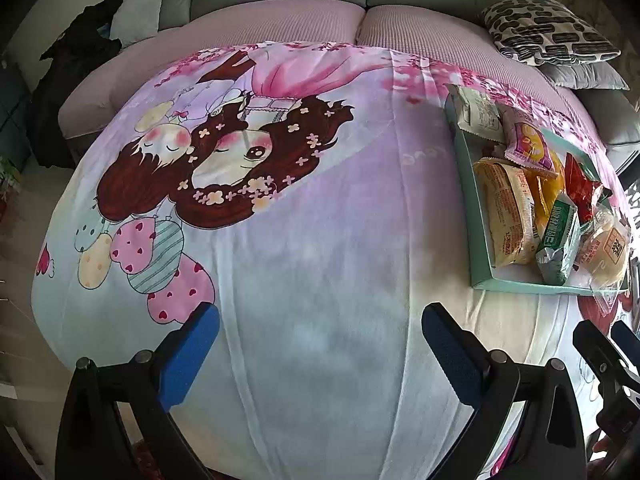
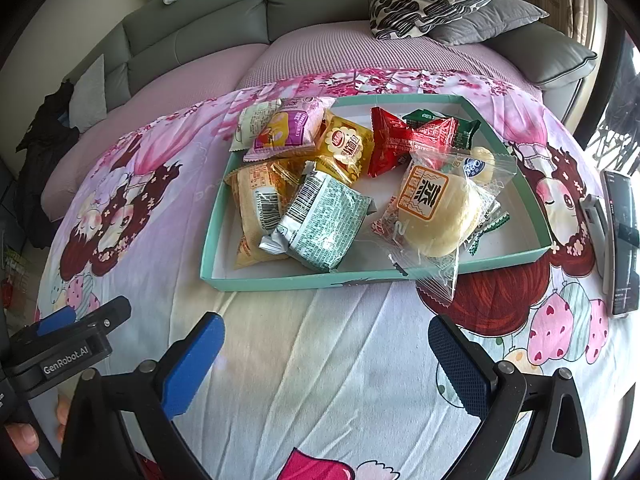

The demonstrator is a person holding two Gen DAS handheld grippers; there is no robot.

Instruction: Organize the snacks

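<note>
Left black two-finger gripper with blue pads (image 1: 320,354) held low, jaws spread wide, gripping nothing. Right black gripper with blue pads (image 2: 326,358) likewise wide apart and empty, level beside it. Fingertips, possibly a thumb (image 2: 24,438), at lower left edge.

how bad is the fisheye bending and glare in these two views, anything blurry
Left wrist view: strong barrel distortion, the cartoon blanket bulges like a dome, black vignette in the corners, focus fairly even. Right wrist view: the teal tray has curved edges, mild shine on the clear bun wrapper and red packet, daylight washes out the right edge; print on the packets stays readable.
</note>
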